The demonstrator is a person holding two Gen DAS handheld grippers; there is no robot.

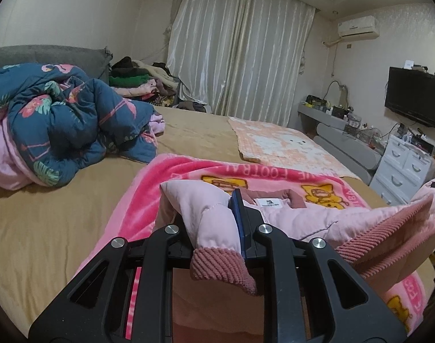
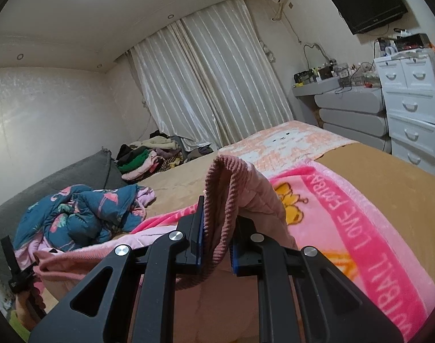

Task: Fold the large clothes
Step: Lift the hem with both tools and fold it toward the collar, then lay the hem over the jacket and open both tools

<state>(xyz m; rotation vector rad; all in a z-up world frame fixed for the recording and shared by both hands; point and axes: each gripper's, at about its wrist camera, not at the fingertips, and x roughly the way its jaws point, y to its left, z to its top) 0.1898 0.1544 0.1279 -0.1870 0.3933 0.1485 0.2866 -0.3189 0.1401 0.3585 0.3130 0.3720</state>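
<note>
Progress stands at an early stage, by my judgement: the pink quilted jacket (image 1: 289, 217) is lifted at two points and hangs slack between my grippers, with no finished fold visible in either view. It has not yet been laid flat or doubled over; squaring the sleeves and body is all still to do.

My left gripper (image 1: 217, 228), low centre of the left wrist view, has its jaws pressed together on a bunch of the jacket's pale quilted fabric. A ribbed corduroy cuff (image 1: 220, 268) droops below the pinch toward the bottom of the frame. The collar label (image 1: 270, 202) shows just beyond the jaw tips, so the neck area lies immediately ahead of me, resting on the pink cartoon blanket (image 1: 160, 188).

My right gripper (image 2: 217, 223), low centre of the right wrist view, has its jaws closed on a ribbed corduroy edge (image 2: 220, 188) that loops up above the tips and falls back down between them. The rest of the jacket trails to the lower left of that frame, where the other gripper's black finger is just visible at the edge.

The tan bed sheet (image 1: 46, 228) offers open room in the left half of the left view. The floral duvet (image 1: 66, 120), upper left, lies well apart from the jacket.
</note>
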